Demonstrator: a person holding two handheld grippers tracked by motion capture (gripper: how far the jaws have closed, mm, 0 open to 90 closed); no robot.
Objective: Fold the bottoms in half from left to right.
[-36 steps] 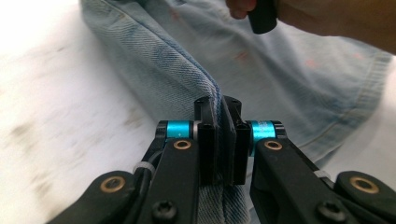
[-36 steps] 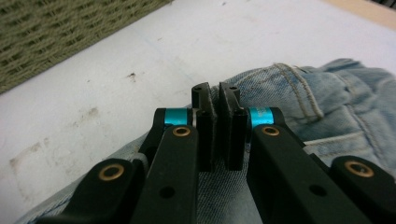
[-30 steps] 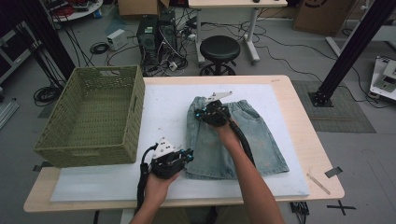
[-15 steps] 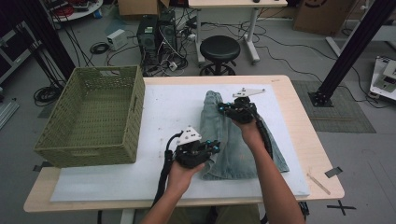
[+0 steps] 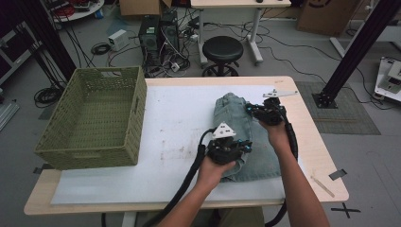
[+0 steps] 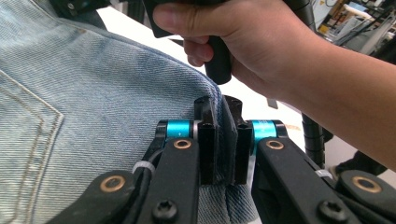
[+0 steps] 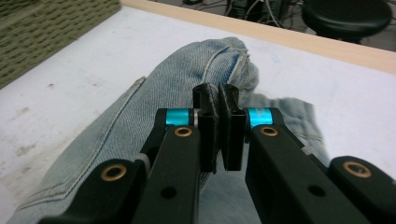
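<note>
Light blue denim shorts (image 5: 231, 115) lie folded lengthwise on the white mat (image 5: 179, 123), right of centre. My left gripper (image 5: 246, 147) sits at their near end. In the left gripper view it (image 6: 218, 105) is shut on a folded denim edge (image 6: 93, 93), with cloth pinched between the pads. My right gripper (image 5: 249, 109) is at the far end by the waistband. In the right gripper view its (image 7: 215, 95) jaws stand almost together on a thin layer of the shorts (image 7: 177, 79). The other hand (image 6: 243, 37) shows close behind the left gripper.
A green woven basket (image 5: 94, 118) stands on the table's left side. The mat covers most of the wooden tabletop (image 5: 307, 142). Behind the table are a black stool (image 5: 222, 49) and cables on the floor. A black frame post (image 5: 359, 42) rises at the right.
Both grippers have moved right, carrying the left half of the shorts over the right half. The shorts, spread flat a second ago, now lie folded narrow.
</note>
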